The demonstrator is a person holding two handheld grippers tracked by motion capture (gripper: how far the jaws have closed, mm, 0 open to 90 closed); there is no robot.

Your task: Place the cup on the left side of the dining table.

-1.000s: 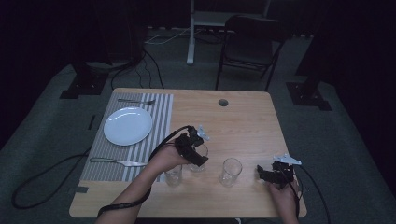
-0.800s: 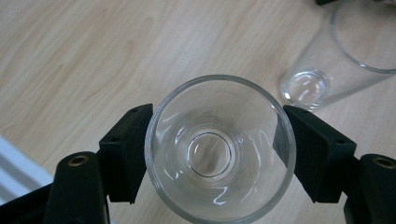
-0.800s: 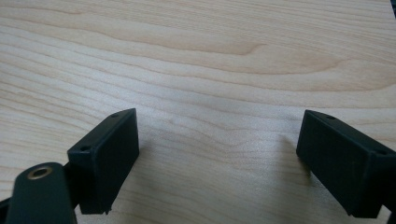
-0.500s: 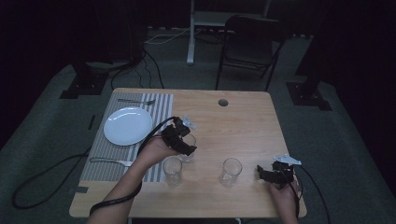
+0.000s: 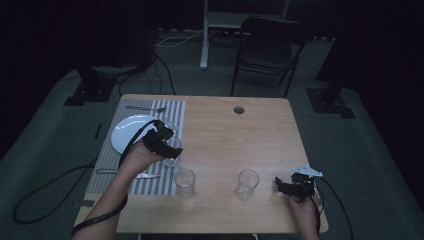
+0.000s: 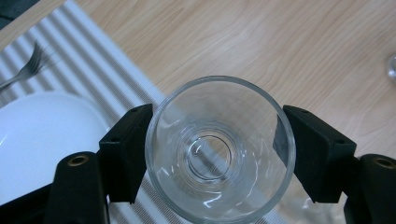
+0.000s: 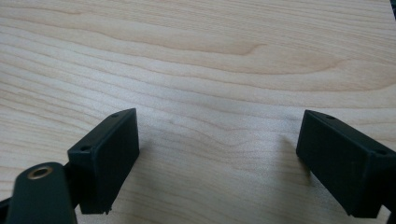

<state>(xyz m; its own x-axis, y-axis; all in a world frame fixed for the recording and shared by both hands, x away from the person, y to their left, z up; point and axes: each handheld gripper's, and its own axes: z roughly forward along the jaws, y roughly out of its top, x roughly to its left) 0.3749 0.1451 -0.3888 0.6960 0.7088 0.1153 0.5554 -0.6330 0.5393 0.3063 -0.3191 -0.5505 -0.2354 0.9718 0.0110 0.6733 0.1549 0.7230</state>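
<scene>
My left gripper hovers over the right edge of the striped placemat, just right of the white plate. In the left gripper view its jaws press on both sides of a clear empty glass, seen from above, so the left gripper is shut on it. That glass hangs under the gripper in the high view. My right gripper rests near the table's front right corner, jaws wide apart. In the right gripper view the right gripper has only bare wood between its jaws.
Two more clear glasses stand along the front of the wooden table. A fork lies beyond the plate, another utensil in front of it. A round hole is near the far edge. A chair stands behind.
The left gripper carried the glass leftward and away from the front, from beside the two standing glasses to the placemat's edge by the plate. The right gripper stayed put.
</scene>
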